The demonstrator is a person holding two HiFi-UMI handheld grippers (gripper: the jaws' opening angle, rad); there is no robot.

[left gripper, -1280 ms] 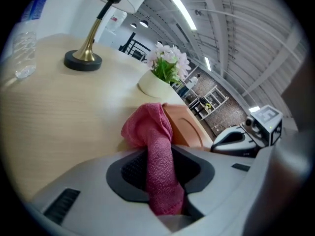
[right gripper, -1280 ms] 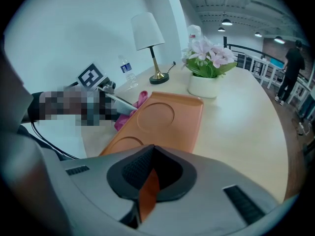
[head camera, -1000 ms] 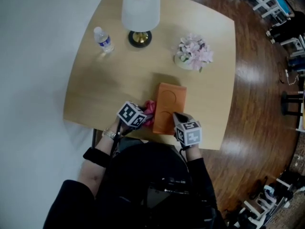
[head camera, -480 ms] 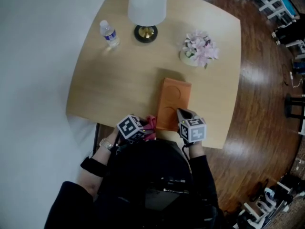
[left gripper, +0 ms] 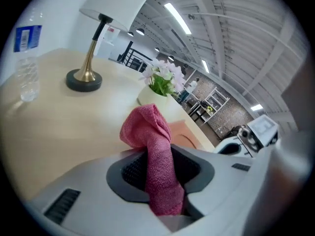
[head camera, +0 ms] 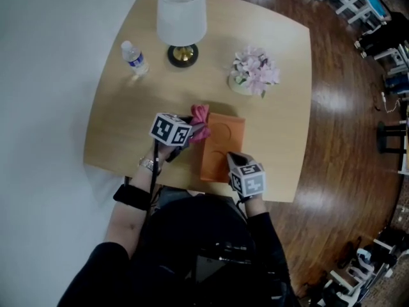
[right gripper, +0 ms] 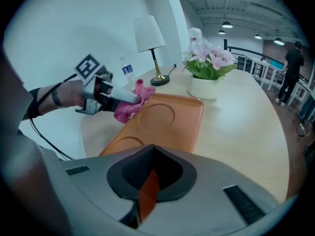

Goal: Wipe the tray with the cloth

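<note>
Between left gripper (left gripper: pixel 158 178) jaws, pinched cloth (left gripper: pixel 147 127); tray (right gripper: pixel 167 117) edge buried in clamped right gripper (right gripper: pixel 147 183) jaws

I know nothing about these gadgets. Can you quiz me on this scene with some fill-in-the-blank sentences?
1. The left claw is shut on a pink ____.
2. The right claw is clamped on the near edge of the orange ____.
3. The lamp stands between the flowers and the water ____.
Missing words: cloth; tray; bottle.
</note>
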